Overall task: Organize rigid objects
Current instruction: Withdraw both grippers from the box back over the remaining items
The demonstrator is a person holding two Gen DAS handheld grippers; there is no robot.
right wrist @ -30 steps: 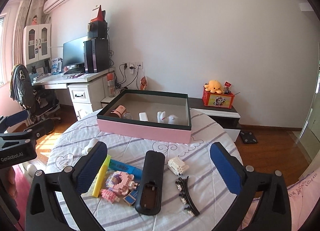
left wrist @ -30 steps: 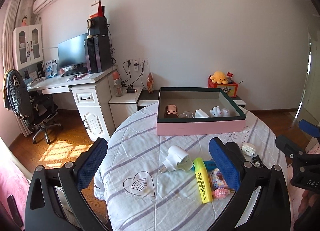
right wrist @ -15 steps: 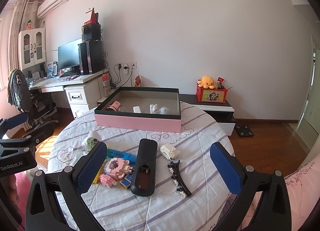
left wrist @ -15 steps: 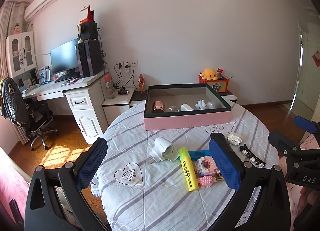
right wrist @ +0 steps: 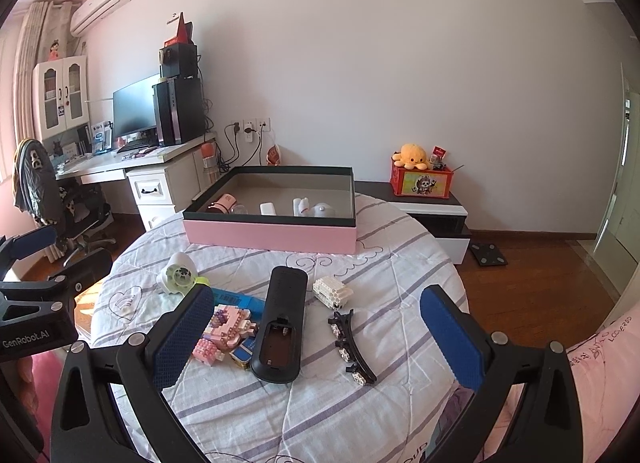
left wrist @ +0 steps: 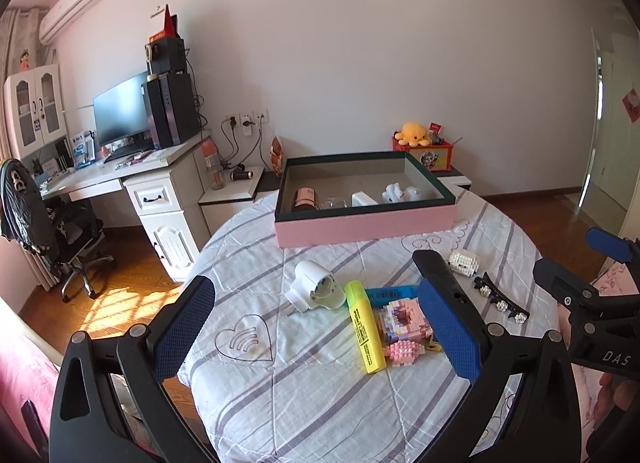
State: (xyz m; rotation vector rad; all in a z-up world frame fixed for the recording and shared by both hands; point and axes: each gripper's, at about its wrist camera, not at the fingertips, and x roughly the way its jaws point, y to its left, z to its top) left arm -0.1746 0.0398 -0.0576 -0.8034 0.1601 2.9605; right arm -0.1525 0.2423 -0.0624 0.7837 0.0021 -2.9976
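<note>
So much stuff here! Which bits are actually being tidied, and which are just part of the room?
Being tidied:
pink box
remote
highlighter
white plug
hair clip
pink brick toys
white brick toy

Just there:
desk
monitor
plush octopus
office chair

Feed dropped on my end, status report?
Left gripper and right gripper open, empty, above the table. Remote, highlighter, hair clip outside the pink box. Path to the box unobstructed.
</note>
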